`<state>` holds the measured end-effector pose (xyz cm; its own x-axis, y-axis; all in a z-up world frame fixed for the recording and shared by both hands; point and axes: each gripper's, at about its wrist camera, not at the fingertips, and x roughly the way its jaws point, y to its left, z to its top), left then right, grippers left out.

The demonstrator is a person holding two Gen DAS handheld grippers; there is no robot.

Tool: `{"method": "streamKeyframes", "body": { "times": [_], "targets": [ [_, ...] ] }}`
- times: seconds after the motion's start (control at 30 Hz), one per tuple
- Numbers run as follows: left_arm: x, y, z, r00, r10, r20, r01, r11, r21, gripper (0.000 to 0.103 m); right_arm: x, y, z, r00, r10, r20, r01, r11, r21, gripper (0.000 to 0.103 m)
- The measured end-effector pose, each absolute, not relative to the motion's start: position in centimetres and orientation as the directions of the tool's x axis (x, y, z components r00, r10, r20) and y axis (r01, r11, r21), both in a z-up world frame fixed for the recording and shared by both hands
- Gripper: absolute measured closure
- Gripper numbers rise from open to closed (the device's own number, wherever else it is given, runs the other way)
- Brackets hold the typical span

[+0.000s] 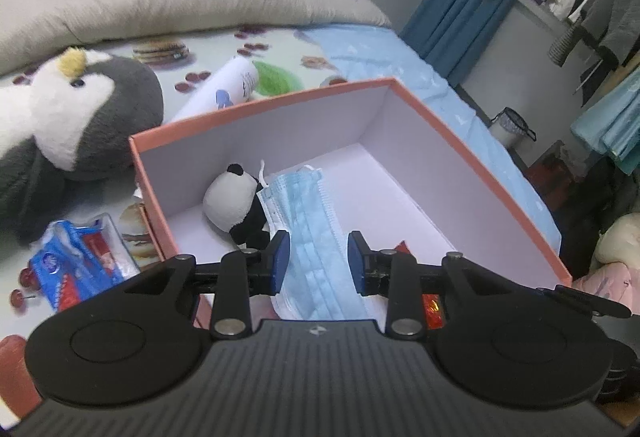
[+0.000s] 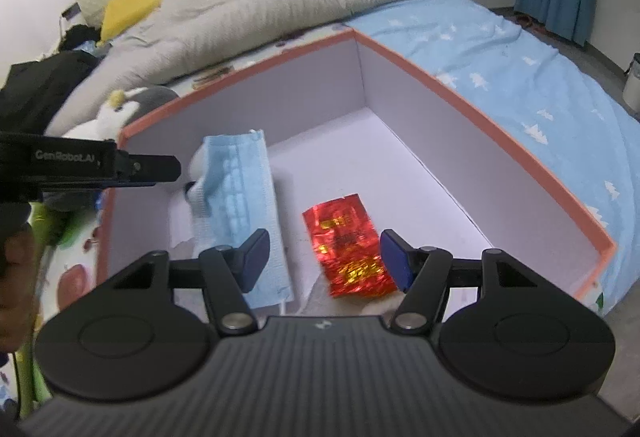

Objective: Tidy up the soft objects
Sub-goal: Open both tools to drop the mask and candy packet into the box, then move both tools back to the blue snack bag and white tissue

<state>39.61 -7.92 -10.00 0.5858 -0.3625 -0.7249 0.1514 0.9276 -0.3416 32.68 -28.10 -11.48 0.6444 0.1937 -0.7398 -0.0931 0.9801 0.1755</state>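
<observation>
Jaws on my left gripper (image 1: 318, 262) and right gripper (image 2: 324, 259) stand apart, unclamped, above the pleated blue face mask (image 1: 316, 237) in the pink cardboard box (image 1: 256, 105)

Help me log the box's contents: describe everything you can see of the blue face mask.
The face mask is pale blue, pleated, papery-looking, with white edging and a thin white ear loop. It lies lengthwise inside the orange box, its far end draped against the small panda plush. The left tool is open around its near end, pads not pressing it.
</observation>
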Motion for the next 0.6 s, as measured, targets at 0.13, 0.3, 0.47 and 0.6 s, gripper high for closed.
{"method": "streamKeyframes", "body": {
  "times": [0.13,0.3,0.47,0.6],
  "targets": [
    [36.6,-7.7,-8.2,0.617,-0.356,-0.702,0.167,0.931,-0.325,0.066,30.4,-27.8,-10.2,0.666,0.200,-0.718,-0.099,0.979,0.180,0.039],
    [32.4,-7.0,-6.3,0.650,-0.359,-0.669,0.174,0.928,-0.329,0.066,27.1,-27.3,-8.9,0.689,0.218,-0.691,-0.118,0.975,0.191,0.039],
    [28.2,-6.6,-5.3,0.671,-0.358,-0.649,0.193,0.930,-0.313,0.066,23.9,-26.8,-8.2,0.701,0.231,-0.674,-0.128,0.971,0.200,0.039],
    [24.9,-6.2,-4.6,0.695,-0.335,-0.636,0.184,0.938,-0.293,0.066,21.5,-26.5,-7.8,0.707,0.224,-0.671,-0.125,0.973,0.193,0.039]
  ]
}}
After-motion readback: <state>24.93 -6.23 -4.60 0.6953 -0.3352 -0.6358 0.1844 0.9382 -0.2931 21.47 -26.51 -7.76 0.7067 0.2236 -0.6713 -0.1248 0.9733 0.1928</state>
